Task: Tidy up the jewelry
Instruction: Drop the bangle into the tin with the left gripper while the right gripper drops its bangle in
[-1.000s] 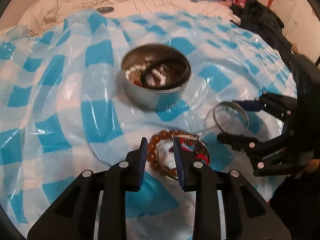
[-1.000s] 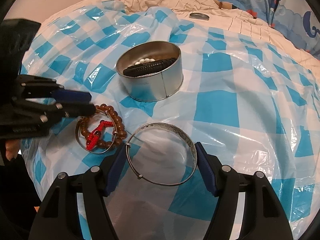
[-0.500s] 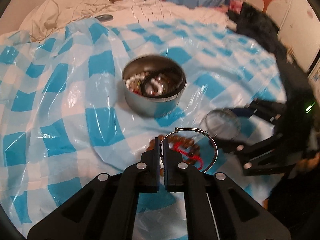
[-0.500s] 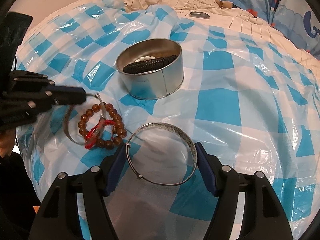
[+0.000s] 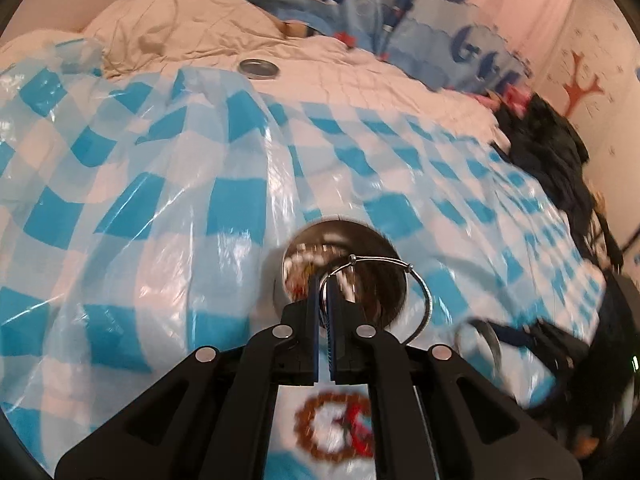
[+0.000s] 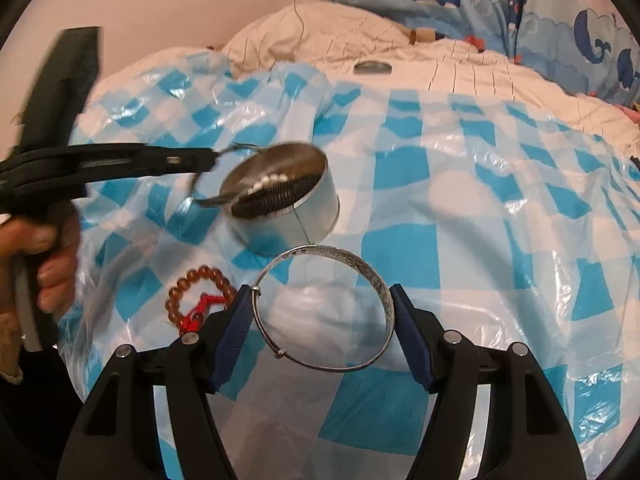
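My left gripper is shut on a thin silver wire bangle and holds it in the air over the round metal tin; in the right wrist view the gripper sits at the tin's left rim. The tin holds white beads and a dark bracelet. My right gripper stands around a wide engraved silver bangle, its pads against both sides; it looks lifted off the sheet. A brown bead bracelet with a red cord lies on the sheet to the left.
A blue-and-white checked plastic sheet covers the bed. The tin's lid lies on the cream quilt behind it. Whale-print bedding lies at the back. Dark clothing is heaped at the right edge.
My left gripper closed on the thin wire bangle, lifted it off the bead bracelet and carried it up over the tin. My right gripper rose slightly with the wide bangle between its fingers.
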